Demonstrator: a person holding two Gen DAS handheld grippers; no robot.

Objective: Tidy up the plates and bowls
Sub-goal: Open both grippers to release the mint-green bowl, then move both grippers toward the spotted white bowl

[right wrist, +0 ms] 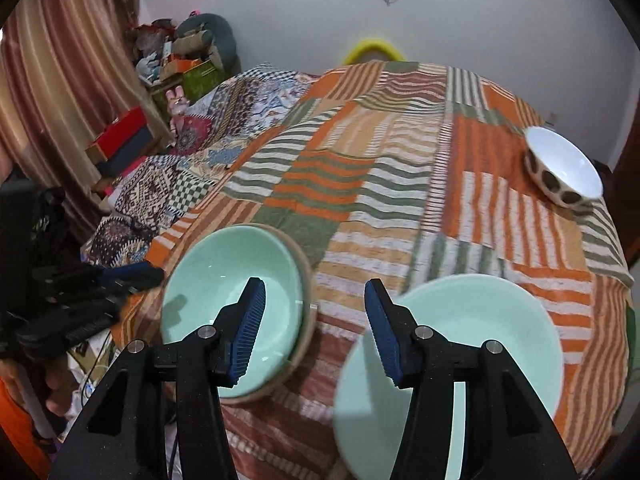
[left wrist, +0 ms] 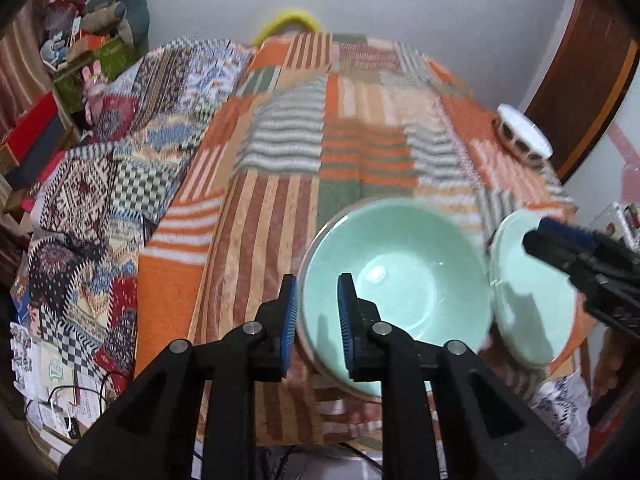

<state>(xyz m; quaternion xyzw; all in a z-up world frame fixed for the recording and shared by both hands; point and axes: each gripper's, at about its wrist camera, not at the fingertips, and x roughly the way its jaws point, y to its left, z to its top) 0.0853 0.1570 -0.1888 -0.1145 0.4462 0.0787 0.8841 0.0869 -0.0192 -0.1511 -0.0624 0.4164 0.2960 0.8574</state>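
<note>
- With both grippers clear of the crockery, you seem between placements: left gripper point(left wrist: 318, 320) hovers at the rim of the green bowl point(left wrist: 396, 280), fingers slightly parted, empty.
- Right gripper point(right wrist: 316, 328) fingers are spread, empty, above the green plate point(right wrist: 480, 340) beside it.
- Next, probably fetch the spotted bowl point(right wrist: 564, 170) at the bed's far corner.

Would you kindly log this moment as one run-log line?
left tongs: open, astride rim of stacked mint bowl | right tongs: open, empty | second mint bowl: beside stack | spotted white bowl: far corner
</note>
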